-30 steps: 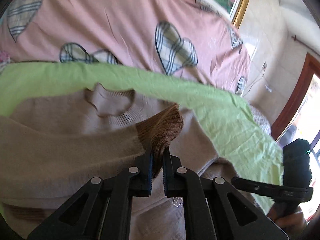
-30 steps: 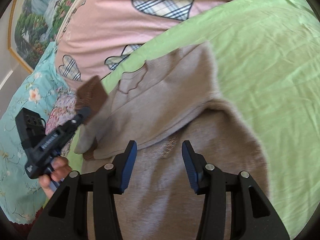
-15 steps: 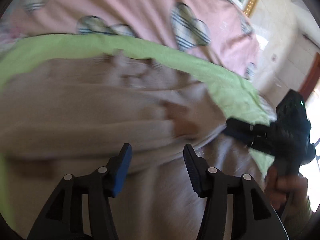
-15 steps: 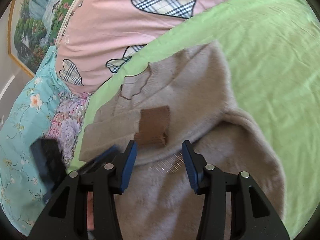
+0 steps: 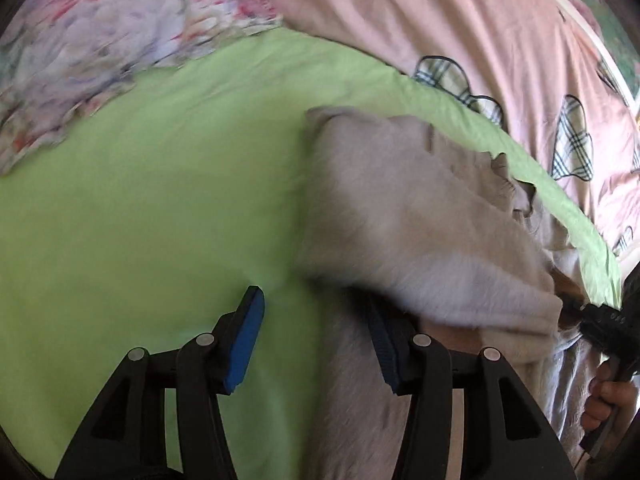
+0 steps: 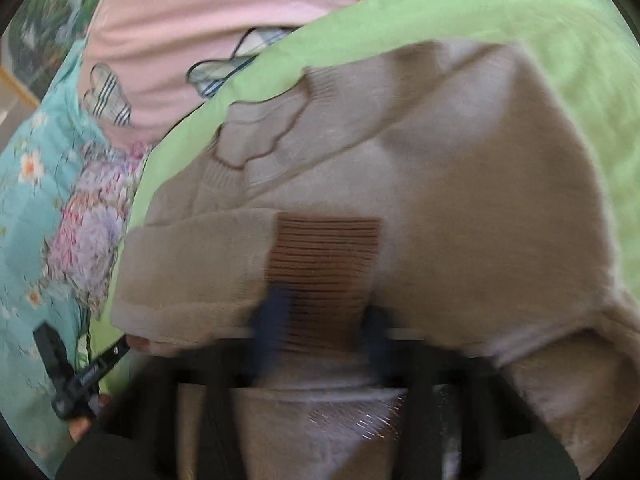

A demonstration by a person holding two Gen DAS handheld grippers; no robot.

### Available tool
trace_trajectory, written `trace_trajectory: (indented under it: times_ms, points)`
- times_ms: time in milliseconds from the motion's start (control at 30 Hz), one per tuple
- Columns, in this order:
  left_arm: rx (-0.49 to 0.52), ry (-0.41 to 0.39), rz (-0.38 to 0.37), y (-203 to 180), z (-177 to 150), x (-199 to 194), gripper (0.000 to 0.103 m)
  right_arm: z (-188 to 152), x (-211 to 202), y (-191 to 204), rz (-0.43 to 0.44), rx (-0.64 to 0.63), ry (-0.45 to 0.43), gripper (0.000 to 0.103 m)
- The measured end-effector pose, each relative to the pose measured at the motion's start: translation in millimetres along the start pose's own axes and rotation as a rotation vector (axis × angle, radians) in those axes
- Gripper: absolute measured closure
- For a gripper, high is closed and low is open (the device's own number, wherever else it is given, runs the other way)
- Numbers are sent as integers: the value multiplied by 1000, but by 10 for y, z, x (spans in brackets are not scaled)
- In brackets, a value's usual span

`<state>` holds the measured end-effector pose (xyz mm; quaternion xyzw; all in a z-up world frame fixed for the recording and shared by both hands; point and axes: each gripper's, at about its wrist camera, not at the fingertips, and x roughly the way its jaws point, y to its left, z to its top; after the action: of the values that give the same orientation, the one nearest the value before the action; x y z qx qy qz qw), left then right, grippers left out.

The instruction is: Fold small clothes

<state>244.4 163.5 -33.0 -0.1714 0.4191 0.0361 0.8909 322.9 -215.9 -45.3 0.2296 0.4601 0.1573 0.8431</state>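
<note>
Since a second ago the left gripper (image 5: 316,336) has let go of the brown cuff (image 6: 324,276) and swung off toward the sweater's left edge; its fingers now stand spread, one over bare green sheet (image 5: 140,200), the other at the sweater (image 5: 400,208) (view blurred). Sleeve lies folded across the chest, cuff flat near the middle. Right gripper (image 6: 320,332) has closed in on the cuff, blue pads either side of it, spread and not pinching as far as the blur allows. Sweater sits on the sheet near its pink-quilt (image 6: 240,8) edge, neckline toward the quilt.
</note>
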Motion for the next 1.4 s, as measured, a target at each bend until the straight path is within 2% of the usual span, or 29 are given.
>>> trace_trajectory:
  times_ms: [67,167,200,267,333,433,533,633,700,800,867,933,967,1033,1067,1133,1267,1300,1367,1400]
  points:
    - [29,0,27,-119,65,104,53,76,-154,96,15,-39,-48,96]
    - [44,-20,63,-205,80,151,65,191,-546,98,58,-43,-159,96]
    - [40,-33,64,-225,87,140,72,214,-721,34,52,-33,-209,96]
    - [49,-53,47,-251,54,99,73,250,-964,-135,5,-8,-276,96]
    - [84,-77,65,-351,11,49,83,243,-1025,-367,-33,23,-266,96]
    - [97,-117,94,-458,-51,-67,88,128,-895,-633,-62,67,-197,96]
    - [74,-154,85,-462,-92,-201,88,-5,-801,-707,-74,67,-163,96]
    - [94,-103,95,-452,-138,-106,88,-60,-790,-745,-84,65,-158,96]
    - [67,-54,95,-381,-126,-4,88,-51,-757,-783,-96,63,-146,96]
    - [22,-39,65,-297,-100,-23,85,-29,-761,-720,-104,37,-158,96]
    - [33,-6,10,-287,-103,-45,82,-3,-793,-646,-105,9,-180,96]
    - [47,6,-76,-235,-108,-132,77,36,-790,-609,-119,-12,-180,96]
    - [33,8,-123,-171,-89,-184,72,51,-781,-605,-121,-16,-179,96]
    - [-10,14,-205,-57,-36,-236,47,59,-758,-608,-126,-26,-171,96]
    - [-34,9,-232,6,23,-240,44,54,-739,-614,-130,-30,-165,96]
    - [-55,10,-230,44,139,-177,40,30,-707,-629,-133,-30,-155,96]
    - [-58,86,-239,5,374,221,38,-13,-656,-650,-133,-17,-143,96]
    - [-55,100,-246,-29,416,320,42,-19,-651,-645,-131,-16,-141,96]
    - [-8,97,-239,-158,474,452,85,-18,-647,-627,-131,-19,-138,96]
    - [5,96,-220,-190,486,492,96,-9,-651,-616,-130,-22,-139,96]
